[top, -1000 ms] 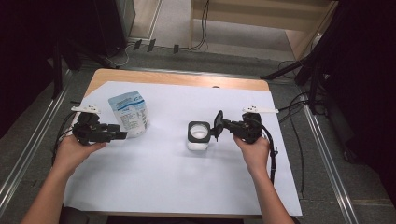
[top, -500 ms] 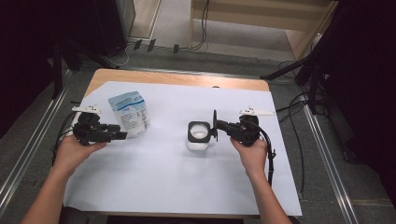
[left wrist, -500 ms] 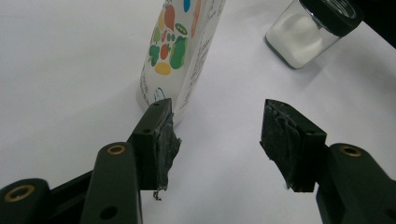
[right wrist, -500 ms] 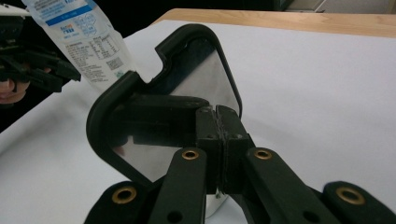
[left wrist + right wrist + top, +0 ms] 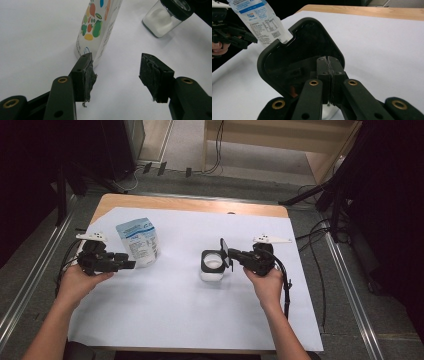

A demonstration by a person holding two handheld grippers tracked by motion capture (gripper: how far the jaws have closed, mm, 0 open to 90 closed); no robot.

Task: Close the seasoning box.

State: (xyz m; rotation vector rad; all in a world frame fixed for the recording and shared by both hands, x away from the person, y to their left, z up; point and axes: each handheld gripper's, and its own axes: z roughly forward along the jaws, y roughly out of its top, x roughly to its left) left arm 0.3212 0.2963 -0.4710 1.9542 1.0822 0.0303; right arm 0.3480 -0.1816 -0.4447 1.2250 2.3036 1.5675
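Overhead, one wooden desk [image 5: 190, 204] draped with a smooth white paper sheet [image 5: 175, 320]. Standing on the sheet at left, one glossy white plastic pouch [image 5: 138, 241] with a blue band and small print too fine to read. Near the middle, one square clear glass jar [image 5: 211, 266] with a black collar, white powder inside, its hinged black plastic lid [image 5: 224, 254] raised upright at the jar's right edge. Two black hand-held tools: left gripper [image 5: 129, 265] just beside the pouch's lower edge, right gripper [image 5: 229, 255] level at the lid.

Seen along the left gripper [image 5: 116, 75], two rough, worn black rubber pads standing apart, released, nothing between them. Just beyond the left pad, the pouch's rounded base [image 5: 96, 27], printed with coloured vegetable drawings in orange, green and yellow. Farther off at upper right, the jar [image 5: 163, 21] with grainy white powder.

Along the right gripper [image 5: 328, 75], jaws clenched on the lid [image 5: 294, 65], pads pressed together over its edge; lid rounded-square, shiny black, ribbed inside. Behind it, the pouch's back [image 5: 262, 22], blue header and dense black table of text, not legible. Left gripper [image 5: 233, 33] at far left.
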